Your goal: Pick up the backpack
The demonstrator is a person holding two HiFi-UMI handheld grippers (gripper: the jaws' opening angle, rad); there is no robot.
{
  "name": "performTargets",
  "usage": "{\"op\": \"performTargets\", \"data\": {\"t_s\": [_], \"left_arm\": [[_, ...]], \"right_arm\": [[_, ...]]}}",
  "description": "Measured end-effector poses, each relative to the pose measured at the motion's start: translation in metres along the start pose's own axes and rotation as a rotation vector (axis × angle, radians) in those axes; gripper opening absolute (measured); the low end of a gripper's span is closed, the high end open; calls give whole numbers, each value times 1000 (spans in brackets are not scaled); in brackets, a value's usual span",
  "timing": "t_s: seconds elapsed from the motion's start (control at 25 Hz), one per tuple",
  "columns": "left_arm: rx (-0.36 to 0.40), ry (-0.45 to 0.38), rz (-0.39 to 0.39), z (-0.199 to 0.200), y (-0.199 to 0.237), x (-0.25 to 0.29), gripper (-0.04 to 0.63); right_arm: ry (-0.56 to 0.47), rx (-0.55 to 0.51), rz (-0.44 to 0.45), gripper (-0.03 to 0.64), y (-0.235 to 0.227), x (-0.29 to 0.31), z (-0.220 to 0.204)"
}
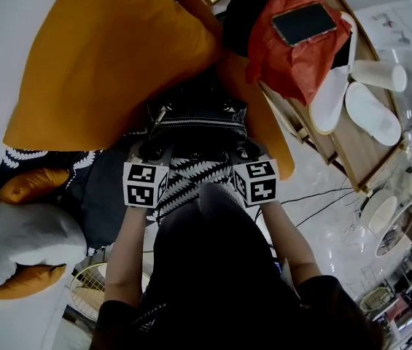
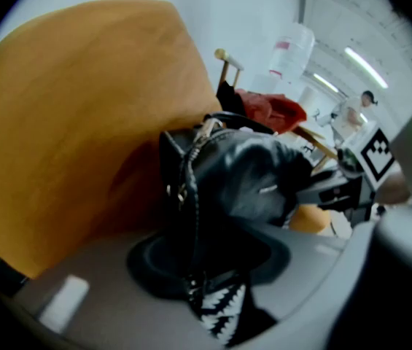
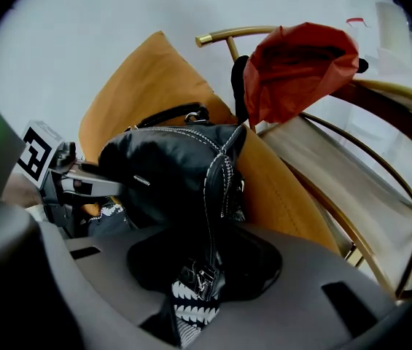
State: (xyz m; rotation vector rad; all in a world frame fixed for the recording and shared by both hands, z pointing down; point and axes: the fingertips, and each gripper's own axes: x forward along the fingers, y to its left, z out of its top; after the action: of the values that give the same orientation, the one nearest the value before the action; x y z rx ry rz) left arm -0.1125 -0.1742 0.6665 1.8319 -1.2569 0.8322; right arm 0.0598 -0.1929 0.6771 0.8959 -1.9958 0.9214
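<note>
Head view has the black backpack [image 1: 198, 122] resting against the orange cushion [image 1: 111, 57] on the seat, with your left gripper [image 1: 145, 154] and right gripper [image 1: 251, 154] at its two near corners. Each gripper view shows its jaws partly closed on a fold of the backpack's side by the zipper, so you hold it from both sides.

The danger is the shallow bite. You have thin fabric near the edge, not a strap or handle, and the weight could pull it out as you lift, more so if one side rises first. The black-and-white patterned cloth [image 1: 191, 177] sits in both jaws too; if it belongs to the seat, it may drag along.

Your head covers the backpack's lower part in the head view. Fabric hides the pads themselves. I cannot tell whether the patterned cloth is part of the backpack.
</note>
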Motion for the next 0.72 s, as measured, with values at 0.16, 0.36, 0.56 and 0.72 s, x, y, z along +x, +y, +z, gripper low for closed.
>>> {"op": "performTargets", "data": {"t_s": [0.16, 0.36, 0.56, 0.72], "left_arm": [[16, -11, -9, -5, -7, -12, 129], [9, -20, -23, -8, -14, -24, 103], [16, -33, -30, -7, -25, -40, 89], [0, -53, -51, -10, -31, -56, 78]], "right_arm": [[-4, -21, -8, 75, 10, -11, -5], [-5, -60, -21, 47, 20, -24, -9], [-16, -74, -44, 40, 24, -40, -8], [-37, -104, -54, 40, 31, -54, 1]]}}
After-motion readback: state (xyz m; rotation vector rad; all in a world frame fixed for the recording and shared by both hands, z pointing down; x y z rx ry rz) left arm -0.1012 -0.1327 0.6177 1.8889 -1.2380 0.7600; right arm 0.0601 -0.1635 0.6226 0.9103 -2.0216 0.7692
